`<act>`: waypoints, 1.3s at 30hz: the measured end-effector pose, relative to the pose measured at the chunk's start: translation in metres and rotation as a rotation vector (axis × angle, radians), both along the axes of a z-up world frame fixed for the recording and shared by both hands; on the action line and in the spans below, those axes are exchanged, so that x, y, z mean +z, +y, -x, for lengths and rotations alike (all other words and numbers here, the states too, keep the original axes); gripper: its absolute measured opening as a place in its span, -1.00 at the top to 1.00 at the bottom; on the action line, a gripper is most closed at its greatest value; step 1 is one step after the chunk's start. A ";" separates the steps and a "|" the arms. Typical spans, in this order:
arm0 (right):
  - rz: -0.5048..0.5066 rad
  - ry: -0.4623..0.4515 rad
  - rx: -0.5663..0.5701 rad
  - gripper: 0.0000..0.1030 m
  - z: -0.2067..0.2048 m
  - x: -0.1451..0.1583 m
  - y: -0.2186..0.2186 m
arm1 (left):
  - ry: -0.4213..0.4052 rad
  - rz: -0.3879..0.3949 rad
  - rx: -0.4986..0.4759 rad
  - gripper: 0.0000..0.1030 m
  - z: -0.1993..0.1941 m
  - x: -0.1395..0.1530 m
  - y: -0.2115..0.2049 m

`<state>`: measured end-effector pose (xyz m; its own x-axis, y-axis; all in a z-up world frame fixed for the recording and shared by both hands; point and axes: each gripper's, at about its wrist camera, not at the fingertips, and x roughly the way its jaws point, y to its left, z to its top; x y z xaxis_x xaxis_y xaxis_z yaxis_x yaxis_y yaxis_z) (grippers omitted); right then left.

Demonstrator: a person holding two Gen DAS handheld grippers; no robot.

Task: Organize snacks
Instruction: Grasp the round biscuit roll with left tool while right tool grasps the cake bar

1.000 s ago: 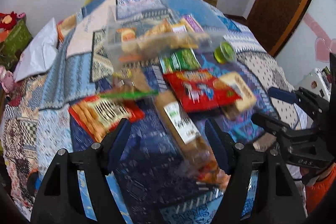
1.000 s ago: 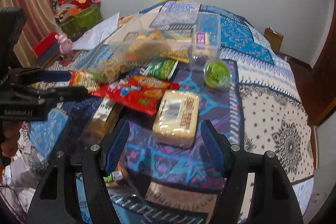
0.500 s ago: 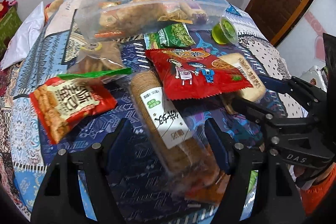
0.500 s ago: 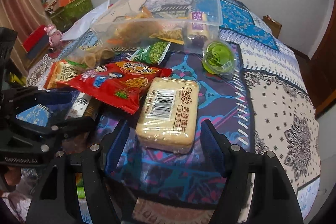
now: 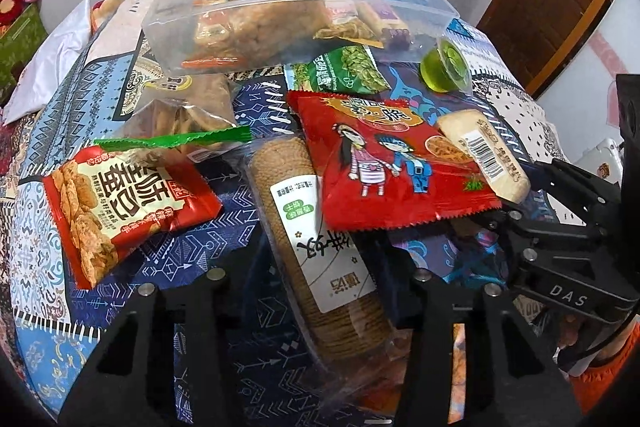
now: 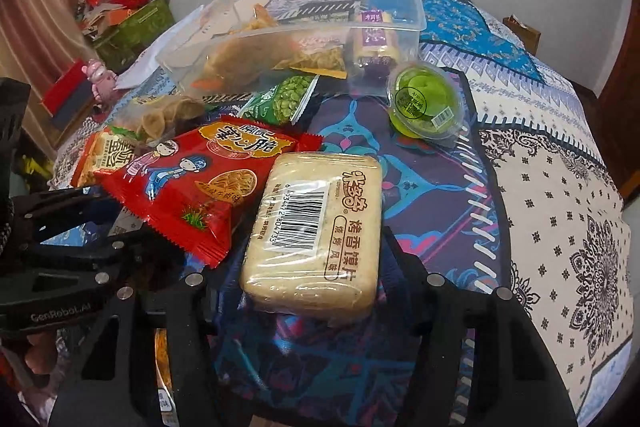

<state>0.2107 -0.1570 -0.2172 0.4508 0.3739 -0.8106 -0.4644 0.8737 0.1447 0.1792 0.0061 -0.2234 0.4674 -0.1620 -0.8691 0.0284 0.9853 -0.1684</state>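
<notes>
Looking down through both wrist cameras, I see a bed with a patchwork bedspread (image 6: 560,187) and many snacks lying on it.

My left gripper (image 5: 316,291) stands over the long clear pack of round biscuits (image 5: 320,235), which has a white label. The jaws are closing, with the pack between them. The fingers stand just beside its two sides, but I cannot tell if the pads already press on it. One end of the pack goes under the red noodle snack bag (image 5: 384,163).

My right gripper (image 6: 304,291) stands over the pale block of baked slices (image 6: 316,227), wrapped in clear film with a barcode on top. These jaws are closing too, with the block between them. The fingers are close at both sides of its near end; contact I cannot confirm. The left edge of the block touches the red noodle snack bag in the right wrist view.

Farther back stands the clear plastic box (image 5: 288,7), already holding several snack packs. Just before it lies the green pea packet (image 6: 280,99). The green jelly cup (image 6: 424,103) stands to the right of the packet, near the corner of the box. On the left side lies the red bag of fried pieces (image 5: 120,203), and a clear bag with a green seal (image 5: 180,123) partly covers its top.

In each wrist view the other gripper shows at the edge, very near.
</notes>
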 end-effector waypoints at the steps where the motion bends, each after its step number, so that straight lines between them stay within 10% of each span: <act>1: 0.000 -0.002 -0.001 -0.05 0.000 0.001 -0.001 | 0.001 0.001 0.004 0.13 0.001 0.001 0.001; 39: -0.125 -0.186 -0.062 -0.01 0.000 0.082 -0.021 | -0.212 0.049 0.038 0.33 0.014 0.106 0.015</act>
